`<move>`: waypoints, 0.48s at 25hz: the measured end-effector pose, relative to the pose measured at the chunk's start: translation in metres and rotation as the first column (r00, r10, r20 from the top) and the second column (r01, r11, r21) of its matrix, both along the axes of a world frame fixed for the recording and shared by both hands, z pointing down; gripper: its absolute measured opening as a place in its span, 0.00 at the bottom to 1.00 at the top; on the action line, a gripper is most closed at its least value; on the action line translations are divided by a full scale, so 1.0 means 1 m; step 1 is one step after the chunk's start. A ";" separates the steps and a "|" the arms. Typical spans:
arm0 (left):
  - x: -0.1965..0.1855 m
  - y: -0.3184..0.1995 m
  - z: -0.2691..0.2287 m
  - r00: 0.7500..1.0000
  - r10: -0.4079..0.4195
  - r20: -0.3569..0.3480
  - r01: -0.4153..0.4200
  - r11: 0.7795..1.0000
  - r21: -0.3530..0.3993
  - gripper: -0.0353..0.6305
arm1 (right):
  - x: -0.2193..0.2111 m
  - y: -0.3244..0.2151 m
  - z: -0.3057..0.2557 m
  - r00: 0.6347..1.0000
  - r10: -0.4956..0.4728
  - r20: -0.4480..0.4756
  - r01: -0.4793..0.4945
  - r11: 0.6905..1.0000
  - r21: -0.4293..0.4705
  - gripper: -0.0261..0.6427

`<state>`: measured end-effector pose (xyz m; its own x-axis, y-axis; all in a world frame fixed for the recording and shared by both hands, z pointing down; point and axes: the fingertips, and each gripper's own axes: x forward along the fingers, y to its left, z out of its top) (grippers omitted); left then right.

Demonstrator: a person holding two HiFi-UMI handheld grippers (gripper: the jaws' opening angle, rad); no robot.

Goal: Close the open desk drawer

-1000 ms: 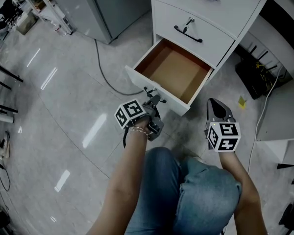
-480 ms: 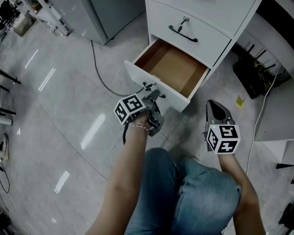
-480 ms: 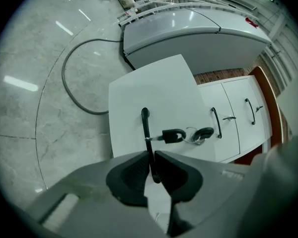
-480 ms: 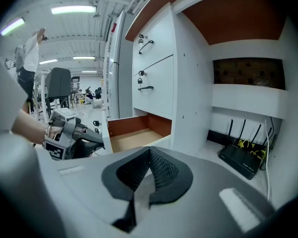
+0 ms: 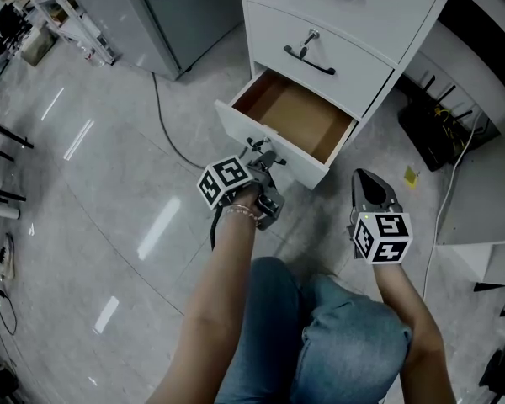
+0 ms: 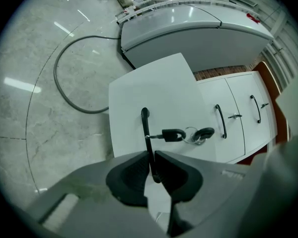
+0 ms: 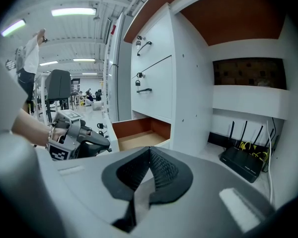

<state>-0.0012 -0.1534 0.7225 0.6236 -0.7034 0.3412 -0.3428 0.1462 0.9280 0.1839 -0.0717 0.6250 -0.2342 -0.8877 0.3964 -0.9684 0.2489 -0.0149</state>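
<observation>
Pale polished floor spreads beneath a white drawer cabinet. The left gripper pinches the black handle on the front of the bottom drawer. That drawer stands partly out of the cabinet, its brown inside bare. Closing looks begun but unfinished: the rest of the push remains. The right gripper hangs off to the drawer's right, jaws pressed together on nothing.

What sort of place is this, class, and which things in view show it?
Most likely an office or lab workroom: a white drawer unit with one drawer open, a router on the polished floor, and an office chair under ceiling strip lights.
</observation>
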 end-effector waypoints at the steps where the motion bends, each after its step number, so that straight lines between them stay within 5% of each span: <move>1: 0.001 -0.001 0.000 1.000 0.000 0.002 0.000 1.000 0.001 0.09 | 0.000 -0.001 0.000 1.000 0.000 0.003 0.000 1.000 0.001 0.04; 12: 0.010 -0.015 0.000 0.999 -0.018 0.048 0.019 0.999 -0.027 0.09 | -0.006 -0.011 0.002 0.999 -0.018 0.029 0.018 1.000 0.013 0.04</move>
<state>0.0089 -0.1680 0.7228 0.5931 -0.7047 0.3893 -0.3835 0.1778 0.9063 0.1779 -0.0823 0.6269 -0.2618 -0.8882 0.3776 -0.9629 0.2669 -0.0398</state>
